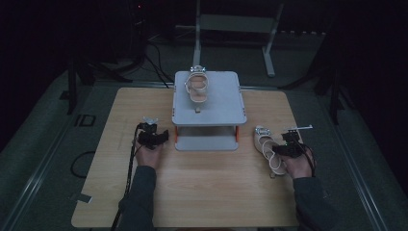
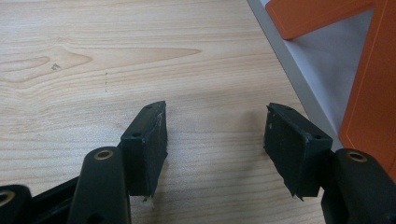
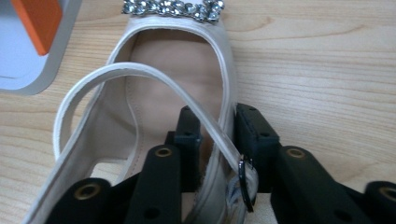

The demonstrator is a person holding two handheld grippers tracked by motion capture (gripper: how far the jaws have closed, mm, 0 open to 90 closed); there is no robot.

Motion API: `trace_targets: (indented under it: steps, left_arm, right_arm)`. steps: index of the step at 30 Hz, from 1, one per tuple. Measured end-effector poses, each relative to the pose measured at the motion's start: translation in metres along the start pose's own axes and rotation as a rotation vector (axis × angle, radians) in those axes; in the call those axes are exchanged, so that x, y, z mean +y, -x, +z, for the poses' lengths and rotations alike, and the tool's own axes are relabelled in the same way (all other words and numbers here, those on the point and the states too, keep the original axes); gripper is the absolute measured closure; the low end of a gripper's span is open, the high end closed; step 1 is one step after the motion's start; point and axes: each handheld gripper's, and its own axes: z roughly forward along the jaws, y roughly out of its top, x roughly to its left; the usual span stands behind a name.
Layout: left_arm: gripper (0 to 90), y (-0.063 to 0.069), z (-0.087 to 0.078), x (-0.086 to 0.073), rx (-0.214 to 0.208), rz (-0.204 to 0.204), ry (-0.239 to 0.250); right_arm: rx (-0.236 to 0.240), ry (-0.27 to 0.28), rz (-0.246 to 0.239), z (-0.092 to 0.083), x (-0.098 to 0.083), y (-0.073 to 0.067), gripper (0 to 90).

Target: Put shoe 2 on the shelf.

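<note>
Wooden table [image 1: 202, 183], dark room. Right gripper [image 3: 217, 135] clamped on shoe [image 3: 173, 65] side wall. Left gripper [image 2: 215, 140] wide apart, empty, beside grey stand [image 1: 208, 115].

1. The room is dim; its far part and both sides fall into near darkness.
2. A light wooden table [image 1: 192, 192] with rounded corners stands in the middle, its grain plain in the gripper views.
3. Grey floor [image 1: 43, 144] surrounds the table.
4. Black cables [image 1: 154, 55] run across the floor beyond the table's far edge.
5. A pale metal frame [image 1: 235, 24] on two legs stands at the back.
6. Dark stand legs [image 1: 79, 72] rise at the left, and more at the right.
</note>
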Motion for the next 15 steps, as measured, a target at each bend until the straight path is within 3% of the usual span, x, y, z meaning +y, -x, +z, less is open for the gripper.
trace_targets:
  steps: [3,7,15]
  left_arm:
    - [40.0,0.0000,0.0000,0.0000,0.000,0.000,0.000]
    - [40.0,0.0001,0.0000,0.0000,0.000,0.001,0.000]
    - [40.0,0.0003,0.0001,0.0000,0.002,0.001,0.001]
  right_arm:
    - [-0.006,-0.021,0.038,0.0002,0.0010,0.0034,79.1]
    - [-0.006,-0.047,0.147,-0.0005,0.0031,0.0057,83.8]
    - [0.000,-0.056,0.201,-0.0006,0.0053,0.0066,86.0]
